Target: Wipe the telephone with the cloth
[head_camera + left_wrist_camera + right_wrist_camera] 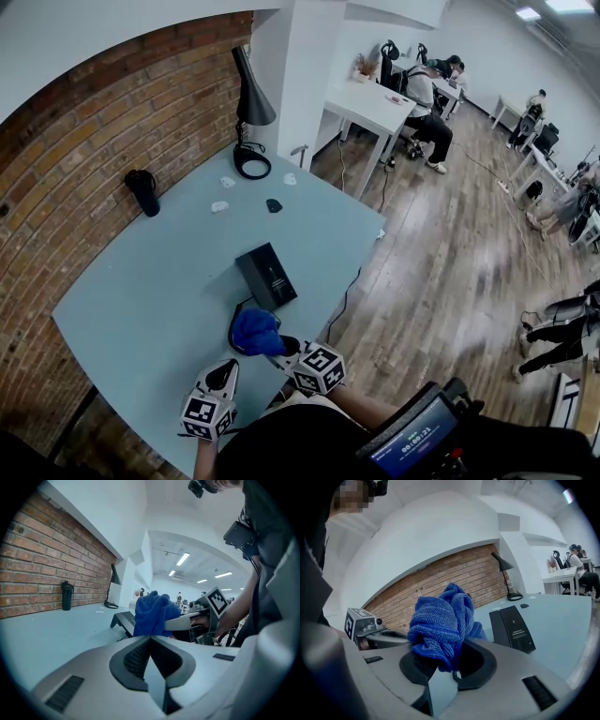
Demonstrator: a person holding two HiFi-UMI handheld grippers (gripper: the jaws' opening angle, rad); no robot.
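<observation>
Right gripper (440, 665) pinches blue cloth (440, 625); left gripper (150, 644) pressed together, empty. Cloth sits just beside telephone (267, 275), contact unclear. Wiping looks mostly undone.

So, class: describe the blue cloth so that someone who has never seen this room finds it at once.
Start at the pale blue table against the brick wall and come to its near edge. There, just nearer than the black box, the right gripper pinches the cloth: a crumpled bundle, the only bright blue thing among black and grey ones.
</observation>
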